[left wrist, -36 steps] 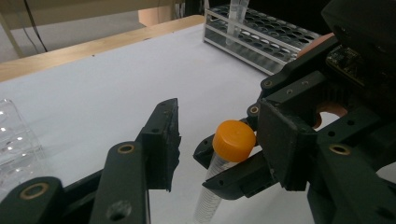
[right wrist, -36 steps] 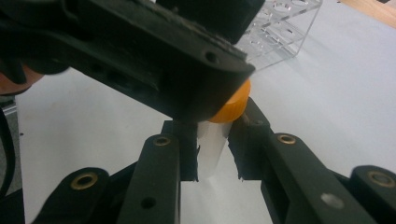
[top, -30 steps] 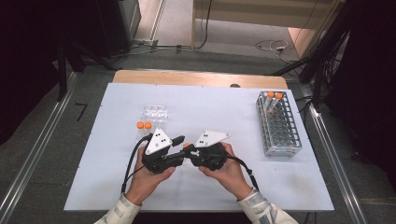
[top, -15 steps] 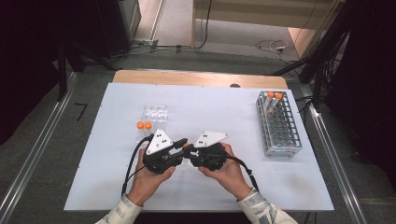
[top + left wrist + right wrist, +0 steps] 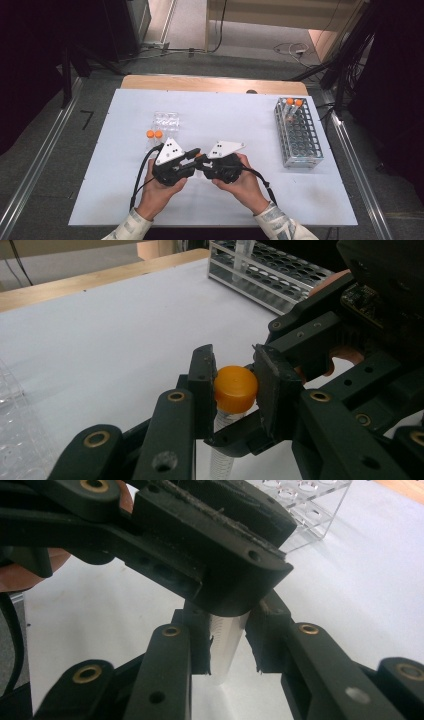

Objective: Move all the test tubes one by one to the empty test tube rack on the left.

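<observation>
You've got both grippers meeting near the front-centre of the table [image 5: 125, 200], working one tube [image 5: 226, 645] between them. Your left gripper [image 5: 234, 390] has its jaws pressed onto the orange cap [image 5: 235, 388], one jaw each side, cap fully in contact. Your right gripper [image 5: 227, 647] is pinching the clear tube body just below, jaws closed on the graduated wall, w/ the left gripper's jaw crossing right above it.

Handling, as a judgement: the tube looks like thin clear plastic, light, fairly stiff but smooth, so it'll slip or spin if the squeeze is weak. Cap looks harder and gives better purchase. Keep the hold on the cap's side wall, not its top edge; hold the body high, close under the cap, so it can't lever sideways. Prob. a cap twist, so don't over-squeeze the body.

Elsewhere: two more orange-capped tubes [image 5: 154, 135] lie just beside the clear tray [image 5: 166, 120], left of centre. The wire rack [image 5: 298, 135] sits well apart at the right, w/ two capped tubes standing at its far end.
</observation>
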{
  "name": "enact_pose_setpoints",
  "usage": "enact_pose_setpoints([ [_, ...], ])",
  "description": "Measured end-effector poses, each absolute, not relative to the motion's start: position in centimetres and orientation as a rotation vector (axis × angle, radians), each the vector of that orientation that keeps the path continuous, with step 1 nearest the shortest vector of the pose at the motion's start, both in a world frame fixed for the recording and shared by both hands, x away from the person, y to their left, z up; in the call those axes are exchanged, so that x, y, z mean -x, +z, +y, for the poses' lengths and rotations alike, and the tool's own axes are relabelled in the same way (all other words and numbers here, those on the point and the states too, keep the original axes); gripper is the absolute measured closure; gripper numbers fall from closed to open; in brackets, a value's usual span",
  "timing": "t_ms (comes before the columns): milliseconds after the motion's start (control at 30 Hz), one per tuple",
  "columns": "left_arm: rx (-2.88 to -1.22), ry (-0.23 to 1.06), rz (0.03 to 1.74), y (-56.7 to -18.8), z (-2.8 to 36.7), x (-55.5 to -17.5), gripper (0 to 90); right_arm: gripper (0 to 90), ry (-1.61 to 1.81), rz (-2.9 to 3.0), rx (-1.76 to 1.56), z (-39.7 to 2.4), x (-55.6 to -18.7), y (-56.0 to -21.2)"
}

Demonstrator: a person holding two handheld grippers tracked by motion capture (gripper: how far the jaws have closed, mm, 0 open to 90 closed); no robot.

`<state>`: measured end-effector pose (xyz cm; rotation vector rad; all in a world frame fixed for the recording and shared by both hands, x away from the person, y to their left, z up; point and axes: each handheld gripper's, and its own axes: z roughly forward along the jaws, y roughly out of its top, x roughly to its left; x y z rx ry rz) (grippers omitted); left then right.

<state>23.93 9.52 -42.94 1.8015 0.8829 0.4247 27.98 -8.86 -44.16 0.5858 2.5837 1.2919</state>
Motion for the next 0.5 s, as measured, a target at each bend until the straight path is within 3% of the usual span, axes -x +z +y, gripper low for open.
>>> enact_pose_setpoints([
  [267,-1.789,0.431,0.893,-42.7,9.9,-24.0,70.5,38.3,1.284,2.598,-0.606,-8.7,-27.9,-44.3],
  [500,-1.742,0.448,0.922,-41.7,11.4,-24.2,70.5,33.5,1.304,2.583,-0.629,-9.2,-28.0,-44.1],
])
